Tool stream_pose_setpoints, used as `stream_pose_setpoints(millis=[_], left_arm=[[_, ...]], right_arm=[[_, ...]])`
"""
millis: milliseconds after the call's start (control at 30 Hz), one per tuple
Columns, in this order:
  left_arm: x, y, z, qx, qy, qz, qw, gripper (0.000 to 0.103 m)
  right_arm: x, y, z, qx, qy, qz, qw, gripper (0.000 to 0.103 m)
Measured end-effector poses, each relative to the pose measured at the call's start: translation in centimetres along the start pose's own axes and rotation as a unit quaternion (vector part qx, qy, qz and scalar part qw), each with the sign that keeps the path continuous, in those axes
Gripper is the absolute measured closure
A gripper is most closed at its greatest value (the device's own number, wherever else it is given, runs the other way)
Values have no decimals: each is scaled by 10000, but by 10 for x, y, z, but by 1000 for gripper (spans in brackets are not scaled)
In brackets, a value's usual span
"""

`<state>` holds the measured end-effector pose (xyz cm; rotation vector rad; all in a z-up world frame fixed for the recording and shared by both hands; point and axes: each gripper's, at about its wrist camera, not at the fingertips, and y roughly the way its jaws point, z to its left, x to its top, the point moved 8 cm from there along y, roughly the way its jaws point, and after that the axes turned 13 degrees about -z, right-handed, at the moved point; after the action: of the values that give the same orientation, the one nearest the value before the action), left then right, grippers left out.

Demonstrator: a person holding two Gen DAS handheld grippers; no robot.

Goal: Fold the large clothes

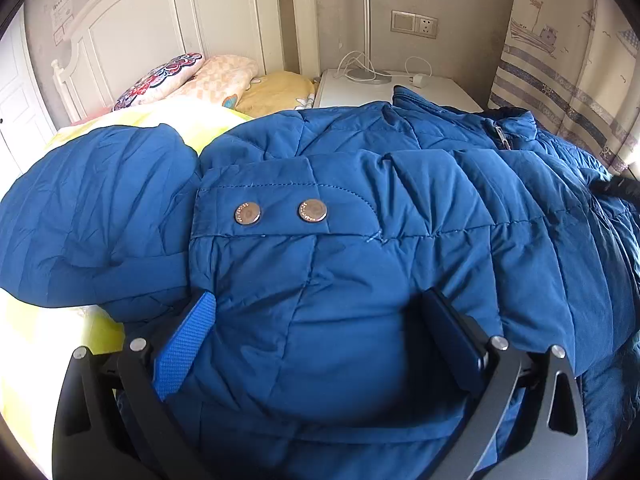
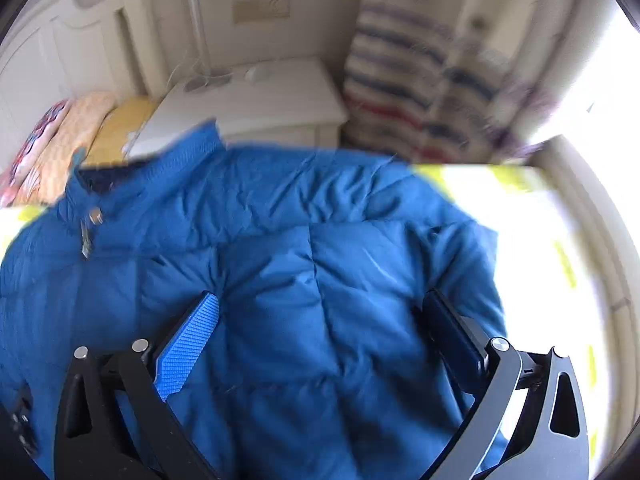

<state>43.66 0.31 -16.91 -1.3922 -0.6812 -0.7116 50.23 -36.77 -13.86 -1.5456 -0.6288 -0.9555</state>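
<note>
Pillows (image 1: 188,80) at the headboard, far left. Blue padded jacket (image 1: 360,240) — spread across the bed (image 1: 48,340), sleeve cuff with two snap buttons (image 1: 280,212) folded over its body. Left gripper (image 1: 320,320): fingers spread wide, jacket bulging between them. Right gripper (image 2: 324,320): fingers apart over the jacket — clamping nothing. White nightstand (image 1: 360,88) beyond.

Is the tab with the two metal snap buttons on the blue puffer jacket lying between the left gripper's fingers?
No. The snap tab lies on the blue puffer jacket beyond the left gripper.
</note>
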Motion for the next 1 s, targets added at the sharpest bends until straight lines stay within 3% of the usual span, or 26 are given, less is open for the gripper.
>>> stream_pose_setpoints(millis=[67,167,200,233,300,367,400,500,600,700,833,900,1000], left_arm=[[0,0,0,9,11,3,10000,2],[0,0,0,5,10,2,10000,2],[0,0,0,4,9,0,10000,2],[0,0,0,1,5,-1,10000,2],[0,0,0,-23,-27,0,10000,2],[0,0,0,-26,-27,-4,10000,2],[0,0,0,-32,-35,0,10000,2],[0,0,0,-27,-25,3,10000,2],[0,0,0,-28,-24,3,10000,2],[-1,0,0,-47,-45,-1,10000,2],[0,-1,0,-55,-59,1,10000,2],[0,0,0,-49,-51,4,10000,2],[-1,-1,0,-25,-29,5,10000,2]], right_arm=[[-4,-22,32,539,-213,-187,9981,5],[-39,-22,79,1131,-898,348,9889,5],[-55,-14,87,1133,-1114,596,9855,5],[-62,-10,88,1093,-1134,558,9859,5],[-61,-16,80,1088,-800,574,9892,5],[-59,-37,74,857,-635,584,9926,6],[-57,-53,74,1014,-639,434,9918,6],[-62,-84,76,1312,-1068,162,9855,5],[-92,-82,69,1146,-1510,514,9805,5],[-102,-90,54,1214,-1158,631,9838,5],[-101,-119,43,1245,-984,259,9870,5],[-113,-114,33,942,-1105,310,9889,5],[-128,-108,26,1104,-845,362,9896,4]])
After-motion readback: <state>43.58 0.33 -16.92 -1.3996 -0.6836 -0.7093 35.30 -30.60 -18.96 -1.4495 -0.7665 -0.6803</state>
